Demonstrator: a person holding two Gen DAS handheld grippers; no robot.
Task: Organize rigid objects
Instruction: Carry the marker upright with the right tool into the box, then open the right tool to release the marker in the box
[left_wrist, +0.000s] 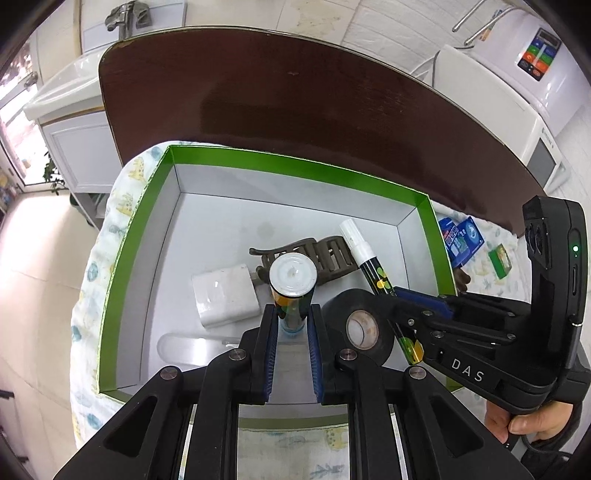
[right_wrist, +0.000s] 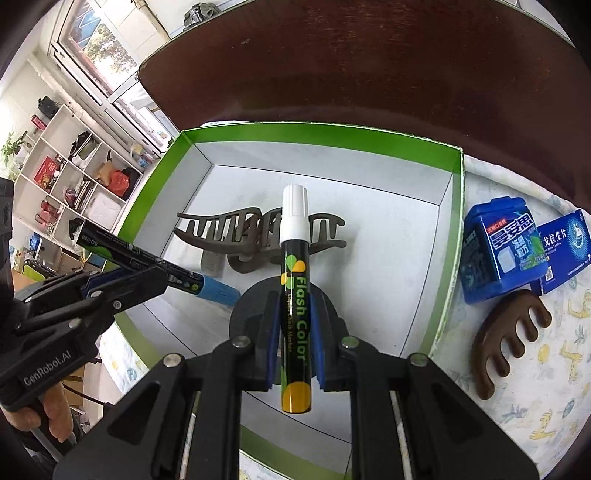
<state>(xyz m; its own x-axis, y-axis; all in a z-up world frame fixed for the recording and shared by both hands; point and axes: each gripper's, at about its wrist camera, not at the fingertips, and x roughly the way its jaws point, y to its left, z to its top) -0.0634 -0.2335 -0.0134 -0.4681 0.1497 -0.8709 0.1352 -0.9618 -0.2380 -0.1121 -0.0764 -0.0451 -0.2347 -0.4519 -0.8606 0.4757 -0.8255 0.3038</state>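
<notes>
A green-rimmed white box (left_wrist: 295, 162) (right_wrist: 314, 133) stands on a patterned cloth. My left gripper (left_wrist: 291, 317) (right_wrist: 159, 277) is shut on a black marker with a blue cap (left_wrist: 291, 275) (right_wrist: 218, 291), held over the box's near part. My right gripper (right_wrist: 293, 325) (left_wrist: 399, 295) is shut on a black "Flash Color" chalk marker with a white cap (right_wrist: 295, 258) (left_wrist: 356, 240), which points toward the box's far wall. In the box lie a brown hair claw (left_wrist: 332, 254) (right_wrist: 229, 229), a white charger (left_wrist: 225, 295) and a black tape roll (left_wrist: 360, 328) (right_wrist: 251, 299), which is under the right gripper.
Right of the box lie two blue packets (right_wrist: 495, 251) (right_wrist: 561, 247), a brown wooden comb (right_wrist: 506, 332) and a small green box (left_wrist: 500, 260). A flat white piece (left_wrist: 192, 347) lies at the box's near left. The dark wooden table (left_wrist: 295, 92) stretches behind.
</notes>
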